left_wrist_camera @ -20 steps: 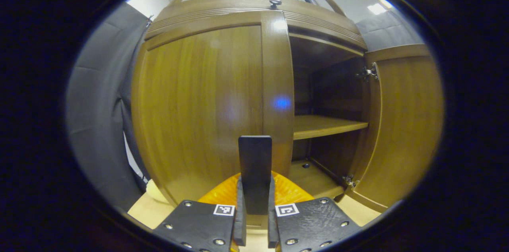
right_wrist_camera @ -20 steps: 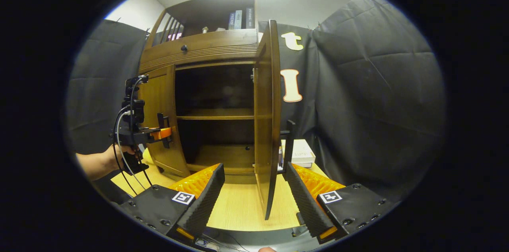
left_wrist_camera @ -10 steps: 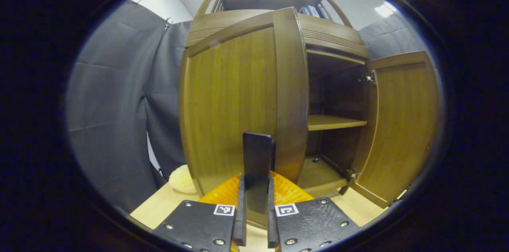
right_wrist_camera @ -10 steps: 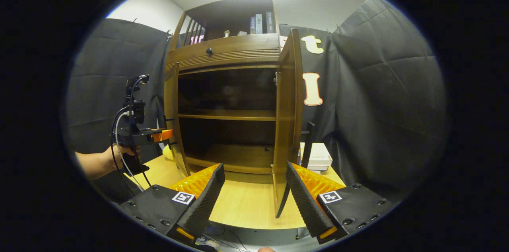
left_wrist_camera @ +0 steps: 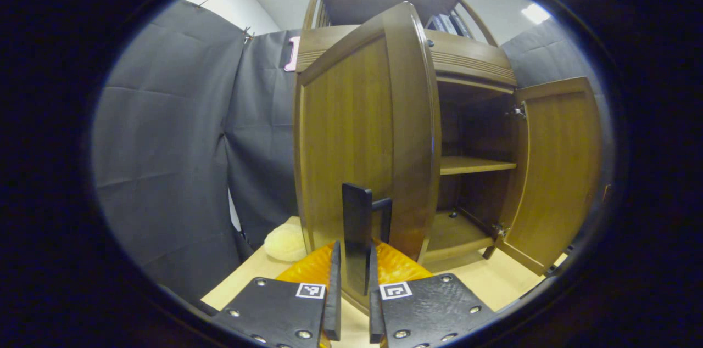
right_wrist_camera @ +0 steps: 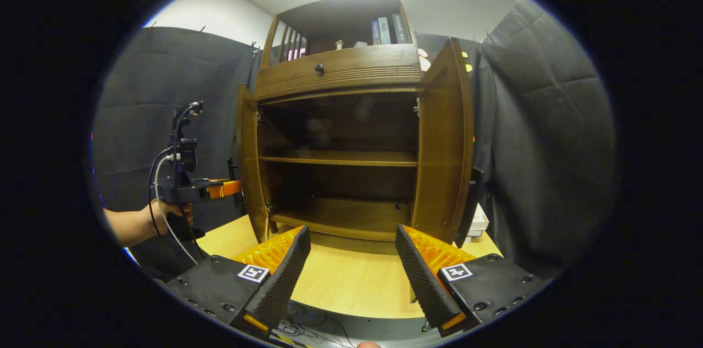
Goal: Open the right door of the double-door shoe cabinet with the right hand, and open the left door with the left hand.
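Observation:
In the left gripper view, my left gripper (left_wrist_camera: 353,263) is shut on the dark vertical handle (left_wrist_camera: 357,216) of the cabinet's left door (left_wrist_camera: 351,134). That door stands swung well out from the cabinet. The right door (left_wrist_camera: 560,172) hangs wide open beyond it. In the right gripper view, my right gripper (right_wrist_camera: 351,234) is open with nothing between its fingers, back from the wooden shoe cabinet (right_wrist_camera: 340,71). Both doors show there, the left door (right_wrist_camera: 250,167) and the right door (right_wrist_camera: 442,145). A hand (right_wrist_camera: 170,213) holds the left gripper (right_wrist_camera: 222,189) at the left door's outer face.
Inside the cabinet is a bare shelf (right_wrist_camera: 340,158) over a bare bottom board. Books stand in the top compartment (right_wrist_camera: 384,29). A pale round object (left_wrist_camera: 283,242) lies on the light wooden table (right_wrist_camera: 351,282) beside the cabinet. A stack of books (right_wrist_camera: 479,222) sits behind the right door.
The left door has swung further outward with my left gripper on its handle. The right door has swung wide and no longer stands between my right gripper's fingers, which have pulled back.

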### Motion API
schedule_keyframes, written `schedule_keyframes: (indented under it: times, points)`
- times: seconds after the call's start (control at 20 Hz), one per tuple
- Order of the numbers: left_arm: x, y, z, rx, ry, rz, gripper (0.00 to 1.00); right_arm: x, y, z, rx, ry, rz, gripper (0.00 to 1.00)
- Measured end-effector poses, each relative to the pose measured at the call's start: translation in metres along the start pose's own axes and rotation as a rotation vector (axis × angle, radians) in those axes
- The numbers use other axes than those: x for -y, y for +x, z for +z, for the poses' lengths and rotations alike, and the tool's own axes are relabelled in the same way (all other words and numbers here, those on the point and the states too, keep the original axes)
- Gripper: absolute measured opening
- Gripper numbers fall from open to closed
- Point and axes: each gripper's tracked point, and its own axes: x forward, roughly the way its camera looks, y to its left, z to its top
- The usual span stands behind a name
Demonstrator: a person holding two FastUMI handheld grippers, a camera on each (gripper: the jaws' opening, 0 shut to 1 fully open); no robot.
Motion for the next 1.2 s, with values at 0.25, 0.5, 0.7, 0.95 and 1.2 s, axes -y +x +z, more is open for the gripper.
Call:
schedule_keyframes:
  times: [0.25,0.5,0.7,0.95,1.2]
  points:
    - [-0.033,-0.011,-0.002,-0.002,0.004,-0.001,0.23,-0.036,0.007,0.005,0.005,-0.006,0.015,0.93]
    - [-0.086,-0.010,-0.009,-0.002,-0.018,0.046,0.20,-0.068,0.013,0.002,-0.007,-0.025,0.035,0.94]
    - [-0.113,-0.014,-0.010,0.002,-0.021,0.040,0.20,-0.091,0.024,0.007,-0.002,-0.023,0.051,0.94]
    - [-0.129,-0.015,-0.009,0.006,-0.017,0.002,0.20,-0.118,0.038,0.011,0.002,-0.037,0.062,0.94]
    - [-0.152,-0.014,-0.013,0.003,-0.018,-0.039,0.20,-0.136,0.047,0.011,0.012,-0.035,0.041,0.94]
